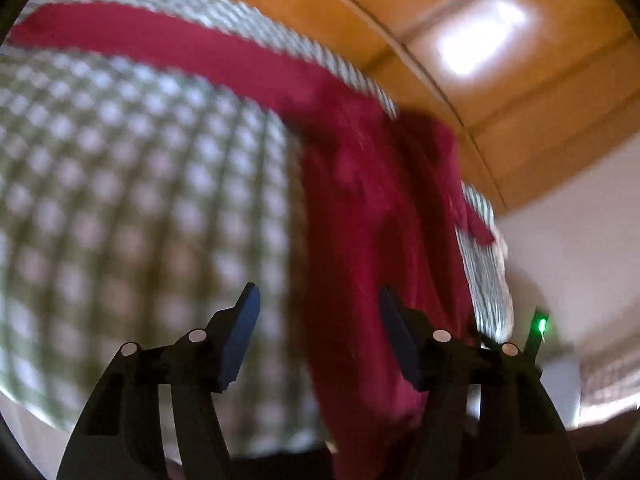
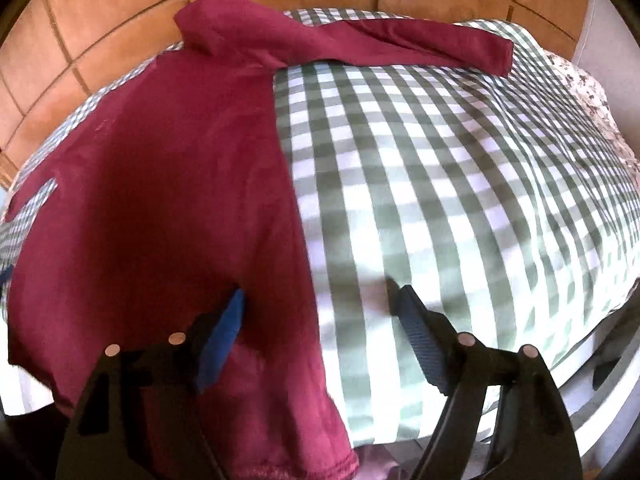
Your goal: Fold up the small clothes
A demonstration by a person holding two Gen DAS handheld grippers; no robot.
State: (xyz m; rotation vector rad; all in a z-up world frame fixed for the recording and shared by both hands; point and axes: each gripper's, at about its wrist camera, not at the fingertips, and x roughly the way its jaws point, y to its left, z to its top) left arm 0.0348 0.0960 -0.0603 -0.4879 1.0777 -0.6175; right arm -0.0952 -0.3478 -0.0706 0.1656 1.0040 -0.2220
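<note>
A: Start close in. The right gripper [image 2: 316, 334] has its fingers spread wide, nothing pinched. The side edge of the maroon shirt [image 2: 160, 200] runs between them near the bed's [image 2: 460, 184] near edge, yet neither pad presses on the cloth.

B: So if they shut from there they could pinch the checked cover along with the hem, and dragging that would rumple everything lying on it.

A: That's my worry too. The left gripper [image 1: 318, 332] is also parted and holding nothing; its view is badly smeared, so I cannot tell how close it hangs to the fabric.

B: A grab made in that blur could land off the edge, or catch only one layer where the cloth looks doubled.

A: Farther out, the shirt body lies flat along the left side of the bed, toward the tiled floor [image 2: 100, 20].

B: A careless tug might slide it over that side.

A: And farthest, one long sleeve [image 2: 400, 40] stretches across the far edge. Fold the body first and that sleeve may twist underneath.
</note>
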